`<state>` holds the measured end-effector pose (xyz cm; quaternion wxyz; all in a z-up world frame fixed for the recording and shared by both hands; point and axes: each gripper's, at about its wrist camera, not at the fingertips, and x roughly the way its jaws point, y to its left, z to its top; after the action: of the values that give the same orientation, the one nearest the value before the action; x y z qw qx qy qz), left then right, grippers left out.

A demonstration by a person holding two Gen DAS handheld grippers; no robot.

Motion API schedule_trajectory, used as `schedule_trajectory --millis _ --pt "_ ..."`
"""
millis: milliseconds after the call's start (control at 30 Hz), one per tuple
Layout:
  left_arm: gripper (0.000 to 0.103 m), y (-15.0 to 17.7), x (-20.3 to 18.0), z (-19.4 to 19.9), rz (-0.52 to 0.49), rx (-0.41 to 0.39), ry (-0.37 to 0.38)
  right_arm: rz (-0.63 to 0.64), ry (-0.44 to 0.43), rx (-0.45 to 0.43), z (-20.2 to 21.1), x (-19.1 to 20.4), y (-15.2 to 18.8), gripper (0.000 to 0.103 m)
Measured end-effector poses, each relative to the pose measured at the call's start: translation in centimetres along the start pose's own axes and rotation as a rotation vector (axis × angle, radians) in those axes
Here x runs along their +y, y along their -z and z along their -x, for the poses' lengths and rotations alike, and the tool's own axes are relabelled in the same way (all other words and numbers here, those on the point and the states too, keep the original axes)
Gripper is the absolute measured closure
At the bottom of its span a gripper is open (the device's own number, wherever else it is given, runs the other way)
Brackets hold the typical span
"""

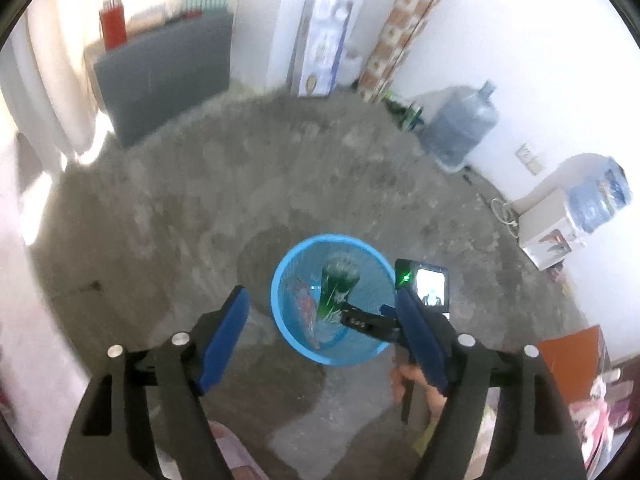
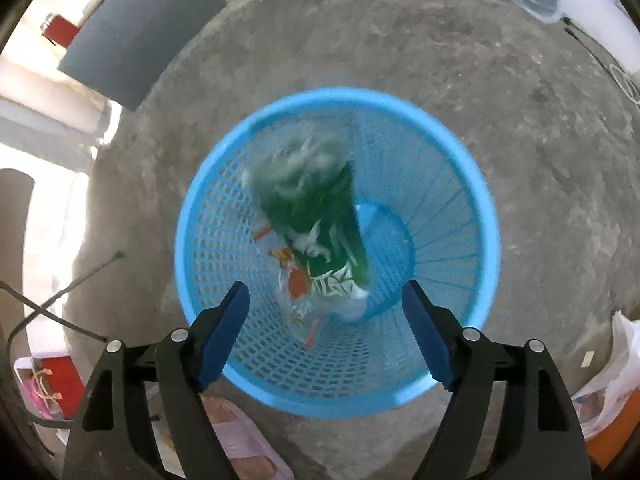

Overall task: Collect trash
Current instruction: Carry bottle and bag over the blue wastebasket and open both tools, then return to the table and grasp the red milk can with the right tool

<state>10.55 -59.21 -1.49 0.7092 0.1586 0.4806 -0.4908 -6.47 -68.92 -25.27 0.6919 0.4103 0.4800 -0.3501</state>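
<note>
While green bottle (image 2: 310, 216) drops blurred inside blue basket (image 2: 486, 216), right gripper (image 2: 325, 334) and left gripper (image 1: 322, 338) both spread, empty (wrapper beneath); risk: bounce tips light basket

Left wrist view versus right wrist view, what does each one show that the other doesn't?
Only the left wrist view shows the water dispenser, the tall boxes against the wall, and the right gripper over the basket. Only the right wrist view shows the white plastic bag and the basket's mesh close up. Both show the blue basket holding the green bottle.
</note>
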Motion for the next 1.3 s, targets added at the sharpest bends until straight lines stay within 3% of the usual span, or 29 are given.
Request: schedule_trajectory --millis 267,400,567,733,967,1067,1167,1300 --pt "0.023 5.3 2.4 10.5 -0.022 -0.127 0.017 -0.011 -0.074 -0.126 8.0 -2.1 6.0 0.026" --pt "0.022 10.4 5.1 14.9 0.034 -0.187 0.043 -0.029 -0.108 -0.151 11.4 -2.6 10.6 0.022" --pt "0.022 17.8 8.7 19.1 0.119 -0.247 -0.008 0.008 -0.104 -0.171 13.9 -0.8 14.1 0.020" --pt "0.022 25.0 12.4 22.4 0.211 -0.280 -0.103 0.137 -0.062 -0.271 17.2 4.4 17.6 0.008" --pt "0.021 32.8 17.6 24.9 0.337 -0.258 -0.182 0.395 0.036 -0.437 21.1 14.8 20.4 0.008" --pt "0.015 35.2 19.5 26.1 0.392 -0.305 -0.257 0.493 0.054 -0.526 22.5 19.2 21.4 0.008" --pt "0.006 37.0 21.1 27.7 0.441 -0.380 -0.282 0.614 0.033 -0.598 23.5 23.6 22.4 0.008" --pt "0.005 37.7 22.2 29.3 0.438 -0.450 -0.293 0.754 -0.007 -0.666 24.5 28.6 23.6 0.008"
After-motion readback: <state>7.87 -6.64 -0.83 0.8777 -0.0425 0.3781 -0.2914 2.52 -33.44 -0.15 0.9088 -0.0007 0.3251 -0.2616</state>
